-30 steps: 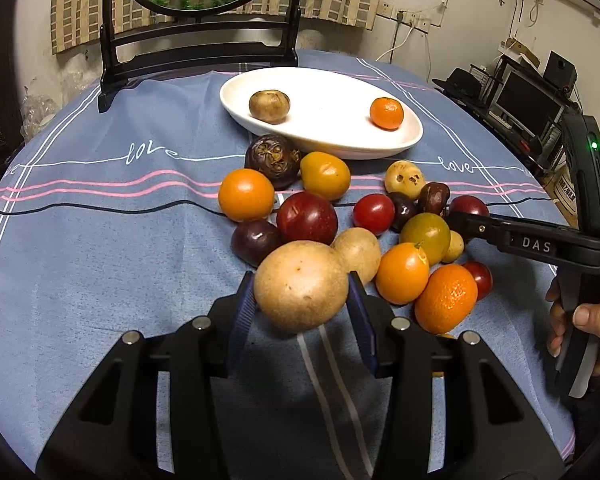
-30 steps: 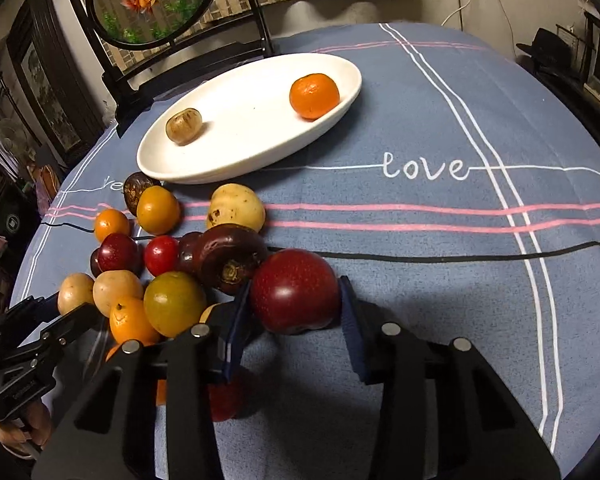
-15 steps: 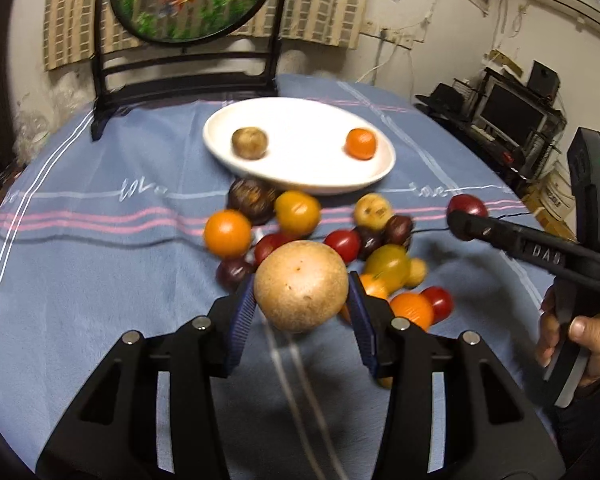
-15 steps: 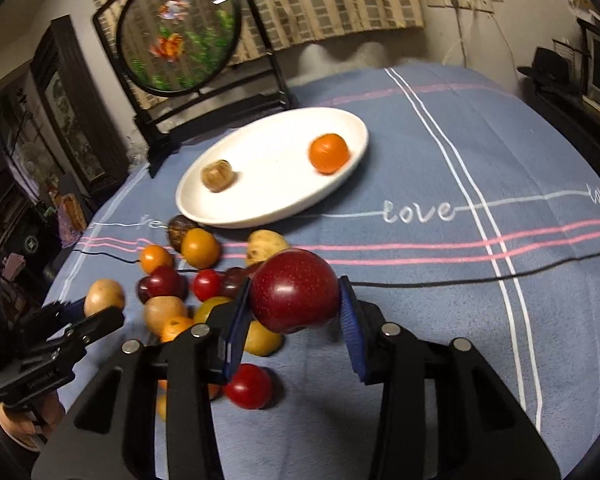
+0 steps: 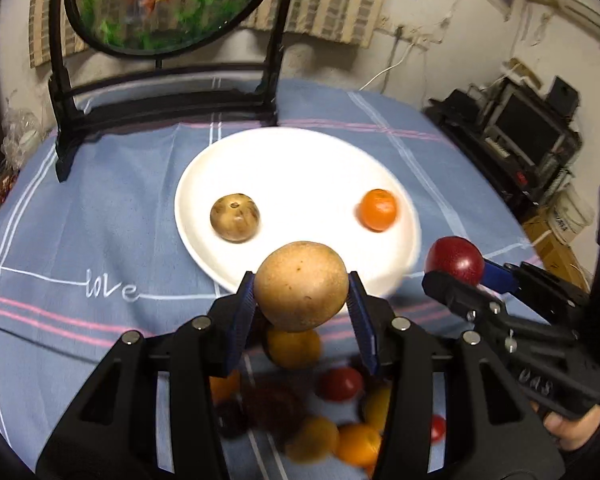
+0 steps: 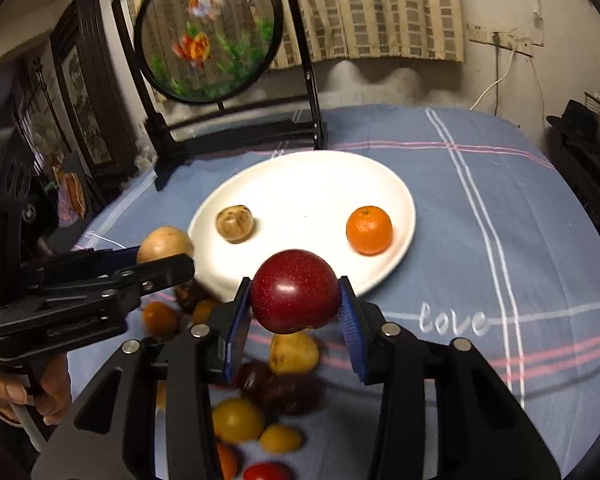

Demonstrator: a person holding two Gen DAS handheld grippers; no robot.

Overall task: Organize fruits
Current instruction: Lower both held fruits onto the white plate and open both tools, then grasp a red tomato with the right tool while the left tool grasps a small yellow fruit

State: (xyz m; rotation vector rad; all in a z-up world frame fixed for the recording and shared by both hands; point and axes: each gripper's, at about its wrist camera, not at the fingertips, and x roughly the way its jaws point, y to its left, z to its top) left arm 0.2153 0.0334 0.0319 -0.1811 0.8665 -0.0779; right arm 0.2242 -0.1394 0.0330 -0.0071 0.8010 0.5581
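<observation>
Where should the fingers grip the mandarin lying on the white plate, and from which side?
Take the mandarin across its widest middle, coming down from above. It is round and slightly flattened, sitting stem-up on the white plate with bare plate all round it; the brown fruit lies well apart, so fingers have room on both sides.

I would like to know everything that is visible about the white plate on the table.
The white plate is a wide, shallow oval dish, smooth and glossy like ceramic. It lies flat on the blue tablecloth, in front of a black stand. Two fruits rest on it, well apart: a brownish round fruit on the left and an orange mandarin on the right. Its middle is bare. Nothing else touches it.
</observation>
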